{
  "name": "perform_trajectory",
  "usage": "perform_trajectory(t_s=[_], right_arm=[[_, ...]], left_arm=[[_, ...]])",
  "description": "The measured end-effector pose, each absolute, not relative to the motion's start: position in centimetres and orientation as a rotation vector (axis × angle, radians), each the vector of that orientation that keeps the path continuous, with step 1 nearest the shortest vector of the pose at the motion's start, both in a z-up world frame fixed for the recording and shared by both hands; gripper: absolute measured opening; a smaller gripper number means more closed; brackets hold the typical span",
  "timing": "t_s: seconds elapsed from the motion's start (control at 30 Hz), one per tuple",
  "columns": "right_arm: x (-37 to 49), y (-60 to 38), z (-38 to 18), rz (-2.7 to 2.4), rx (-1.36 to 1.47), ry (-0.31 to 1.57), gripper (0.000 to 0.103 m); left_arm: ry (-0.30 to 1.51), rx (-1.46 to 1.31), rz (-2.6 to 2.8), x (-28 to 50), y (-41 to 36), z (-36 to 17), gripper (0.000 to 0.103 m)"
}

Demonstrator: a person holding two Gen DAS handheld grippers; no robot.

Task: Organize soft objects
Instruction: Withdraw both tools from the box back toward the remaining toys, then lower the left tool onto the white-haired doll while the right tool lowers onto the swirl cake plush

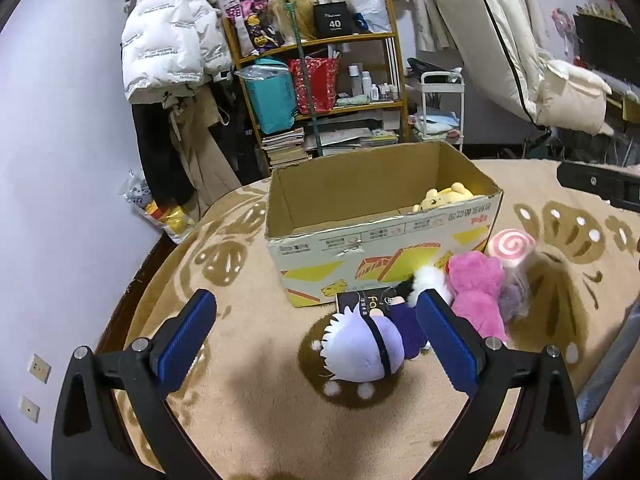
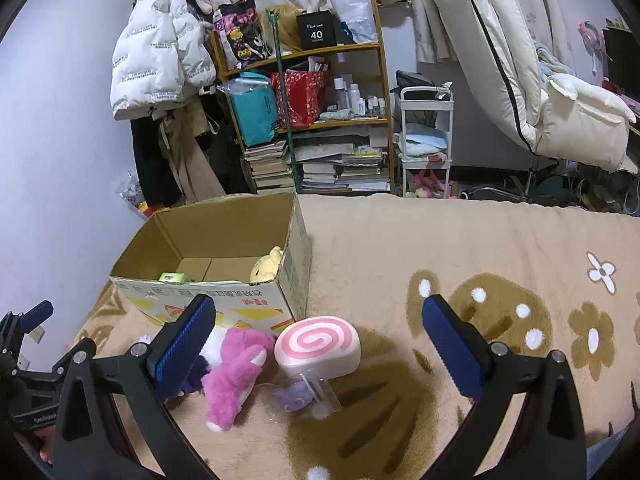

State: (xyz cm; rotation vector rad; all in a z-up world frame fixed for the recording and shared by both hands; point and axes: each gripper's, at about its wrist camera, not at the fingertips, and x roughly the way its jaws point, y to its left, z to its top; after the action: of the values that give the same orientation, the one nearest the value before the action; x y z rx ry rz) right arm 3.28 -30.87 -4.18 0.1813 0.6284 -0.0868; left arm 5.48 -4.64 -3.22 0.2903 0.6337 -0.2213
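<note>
Beige blanket (image 2: 440,240) carries the box (image 1: 384,236); the doll (image 1: 360,350) lies before it, between your wide-open, empty left gripper (image 1: 316,332). Right gripper (image 2: 320,340) likewise. Closing off-centre may snag the pink plush (image 1: 476,292).

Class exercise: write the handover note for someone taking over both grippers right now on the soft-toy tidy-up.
Left gripper: open, empty, above the white-haired doll.
Right gripper: open, empty, facing the pink swirl cushion.
Done: yellow plush lies in the cardboard box.
Left: doll, pink plush, swirl cushion and small bagged purple toy lie on the blanket before the box.
</note>
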Motion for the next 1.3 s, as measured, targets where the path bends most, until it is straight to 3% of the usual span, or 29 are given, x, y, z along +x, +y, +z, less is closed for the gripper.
perform_trajectory(t_s=[1.3], right_arm=[[8.6, -31.1, -9.9, -0.126, 0.216, 0.858, 0.103]], left_arm=[[0.896, 0.271, -0.336, 10.1, -7.6, -10.4, 0.099]])
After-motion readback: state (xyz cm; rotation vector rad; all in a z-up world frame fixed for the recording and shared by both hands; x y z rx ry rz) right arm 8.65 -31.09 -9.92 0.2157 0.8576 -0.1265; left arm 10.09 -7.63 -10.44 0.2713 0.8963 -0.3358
